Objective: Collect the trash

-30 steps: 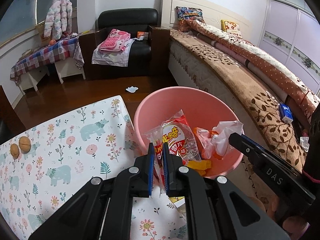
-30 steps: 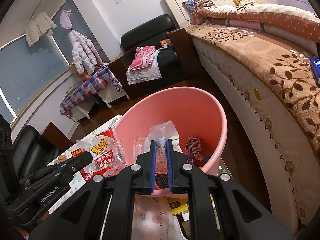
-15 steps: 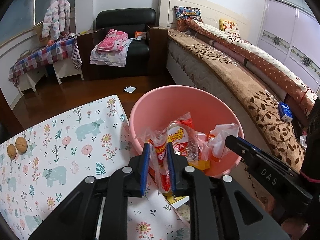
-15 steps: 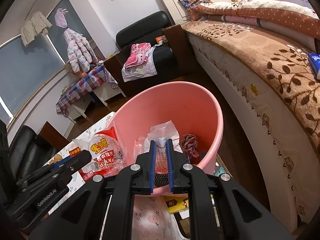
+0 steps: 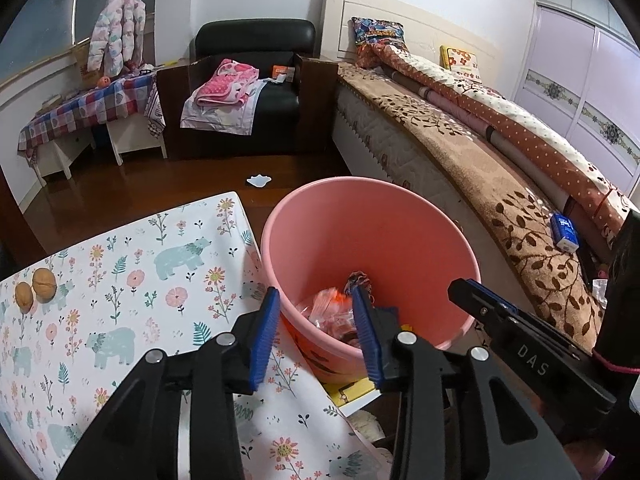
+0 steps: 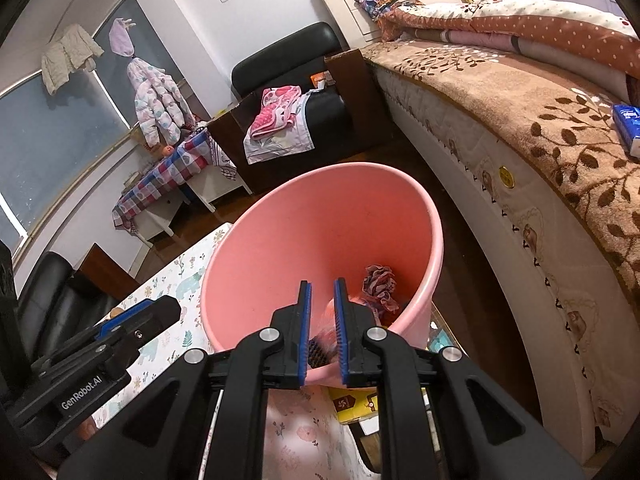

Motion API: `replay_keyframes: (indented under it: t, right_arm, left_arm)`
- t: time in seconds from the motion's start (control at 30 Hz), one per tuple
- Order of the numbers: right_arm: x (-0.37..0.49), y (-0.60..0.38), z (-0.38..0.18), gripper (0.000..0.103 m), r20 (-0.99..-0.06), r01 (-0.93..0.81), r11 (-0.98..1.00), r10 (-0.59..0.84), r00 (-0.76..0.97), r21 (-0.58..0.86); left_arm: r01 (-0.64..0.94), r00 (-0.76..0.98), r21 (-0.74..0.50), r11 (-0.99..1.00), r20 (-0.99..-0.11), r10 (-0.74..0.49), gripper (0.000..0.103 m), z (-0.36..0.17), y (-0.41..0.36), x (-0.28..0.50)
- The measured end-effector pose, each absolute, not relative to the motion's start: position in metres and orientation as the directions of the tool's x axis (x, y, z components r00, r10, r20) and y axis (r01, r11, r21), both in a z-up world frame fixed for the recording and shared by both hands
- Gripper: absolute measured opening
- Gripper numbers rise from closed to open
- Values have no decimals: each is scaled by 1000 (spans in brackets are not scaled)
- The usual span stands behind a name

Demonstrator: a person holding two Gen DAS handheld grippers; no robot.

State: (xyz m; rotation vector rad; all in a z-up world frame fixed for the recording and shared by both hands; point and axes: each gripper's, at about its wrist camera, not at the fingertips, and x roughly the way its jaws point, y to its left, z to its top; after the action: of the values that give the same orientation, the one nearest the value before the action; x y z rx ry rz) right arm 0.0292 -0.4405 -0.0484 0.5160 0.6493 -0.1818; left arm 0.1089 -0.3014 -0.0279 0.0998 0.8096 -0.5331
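Note:
A pink bucket [image 5: 360, 182] stands beside the table, between it and the bed. My left gripper [image 5: 315, 292] hovers over its near rim, jaws opening, with nothing between them. Orange and clear wrappers [image 5: 332, 308] lie at the bucket's bottom beside a crumpled patterned scrap [image 6: 380, 284]. My right gripper [image 6: 323, 284] also points into the bucket [image 6: 436, 232], its jaws close together. A blurred pink-orange scrap [image 6: 326, 320] shows in the narrow gap; whether the pads press it I cannot tell. Each gripper appears in the other's view: the left gripper [image 6: 160, 308], the right gripper [image 5: 464, 286].
The table's floral bear-print cloth [image 5: 120, 280] carries two walnuts [image 5: 34, 284] at the far left. A bed [image 5: 500, 184] with a blue packet [image 5: 564, 232] runs along the right. A white scrap [image 5: 259, 180] lies on the wooden floor. A yellow box [image 5: 352, 390] sits under the bucket.
My left jaws have spread apart and the red-and-white snack wrapper has dropped into the bucket. The clear bag no longer sticks up above my right fingers. Neither hand has shifted.

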Motion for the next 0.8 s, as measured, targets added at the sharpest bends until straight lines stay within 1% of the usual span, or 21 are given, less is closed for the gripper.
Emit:
replay_keyframes:
  t: [0.07, 0.1, 0.13, 0.2, 0.3, 0.47, 0.6, 0.8]
  right_arm:
    - [27, -439, -46, 12, -617, 314, 863, -4, 787, 395]
    - [26, -438, -45, 14, -615, 311, 866, -5, 789, 391]
    - [24, -436, -43, 22, -613, 308, 870, -9, 790, 385]
    - [19, -432, -40, 29, -606, 302, 876, -15, 795, 375]
    - [13, -425, -34, 31, -598, 291, 891, -27, 801, 349]
    - [4, -415, -27, 32, -588, 269, 911, -37, 808, 313]
    - [-4, -405, -21, 39, -574, 244, 930, -46, 818, 274]
    - [-14, -397, -14, 45, -558, 235, 938, -55, 828, 256]
  left_arm:
    - [487, 568, -119, 865, -709, -418, 42, -26, -300, 106]
    - [486, 570, -121, 865, -707, -419, 43, -25, -300, 105]
    - [486, 572, -122, 866, -705, -420, 44, -24, -299, 104]
    - [485, 579, -119, 866, -698, -421, 46, -21, -298, 100]
    - [483, 591, -116, 868, -688, -421, 48, -16, -297, 95]
    - [475, 606, -120, 872, -674, -423, 49, -9, -291, 87]
    - [470, 619, -122, 874, -660, -426, 51, -4, -286, 80]
    - [465, 630, -132, 875, -645, -432, 54, 2, -276, 70]
